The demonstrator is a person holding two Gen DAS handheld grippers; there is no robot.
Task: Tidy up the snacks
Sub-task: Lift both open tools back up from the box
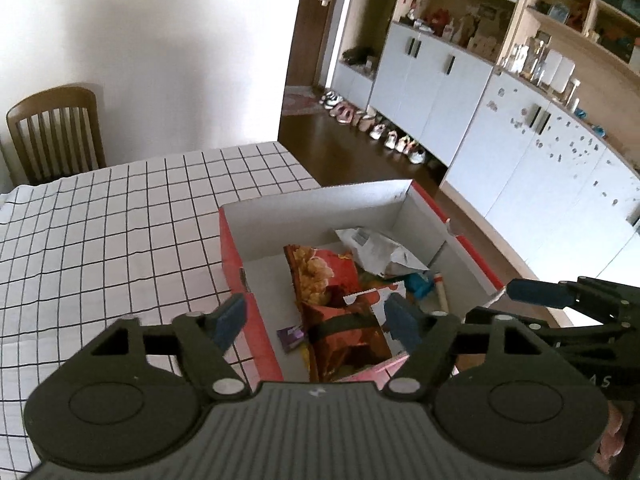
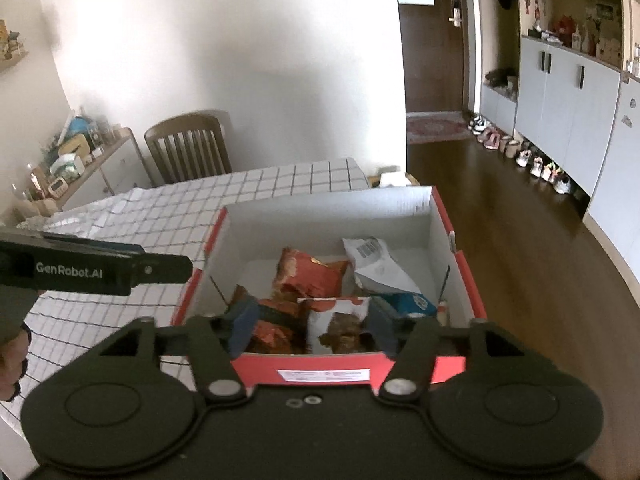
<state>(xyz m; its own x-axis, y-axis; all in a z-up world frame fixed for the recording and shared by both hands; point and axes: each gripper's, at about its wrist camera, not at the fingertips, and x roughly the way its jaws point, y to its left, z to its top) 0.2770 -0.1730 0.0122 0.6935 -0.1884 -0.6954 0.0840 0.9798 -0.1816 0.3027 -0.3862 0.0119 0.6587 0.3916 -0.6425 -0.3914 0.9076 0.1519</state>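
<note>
Snacks [image 2: 308, 276] fill the box [image 2: 456, 276] beneath both spread, empty grippers [image 1: 316, 320] [image 2: 308, 324]

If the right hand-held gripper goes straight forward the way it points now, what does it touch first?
Probably the white snack packet in the red box: it lies between the open fingers of the right hand-held gripper. Depth is unclear, so the box's near wall might come first.

The left tool [image 1: 316, 318] is built of matte black plastic, with two round discs at its base and a ribbed grey plate between them. Silver rivets are seen at the link joints. Its fingers [image 1: 230, 316] are covered with blue pads. The right tool [image 2: 308, 326] is made the same way. White letters "GenRobot.AI" are printed on the left tool's side.
</note>
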